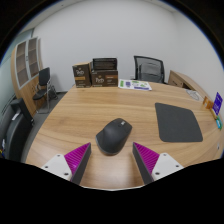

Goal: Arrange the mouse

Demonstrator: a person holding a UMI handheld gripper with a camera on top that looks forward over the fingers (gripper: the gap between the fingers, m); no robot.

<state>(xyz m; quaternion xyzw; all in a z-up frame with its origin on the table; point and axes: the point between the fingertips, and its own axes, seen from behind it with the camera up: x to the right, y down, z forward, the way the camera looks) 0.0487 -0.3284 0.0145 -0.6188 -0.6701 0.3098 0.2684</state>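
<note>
The gripper (112, 160) was open, its fingers apart with nothing between them. The mouse (114, 135) lay on the wooden table (80, 110), just ahead of the fingers, and the mouse pad (178, 122) was to its right, not touching it. A skewed closing might push the smooth, rounded mouse away. Around the mouse the table gave wide free room, its far edge well apart.

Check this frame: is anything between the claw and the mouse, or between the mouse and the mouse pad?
Nothing visible. The mouse sits just ahead of the open claw, and only bare table separates it from the mouse pad.
</note>
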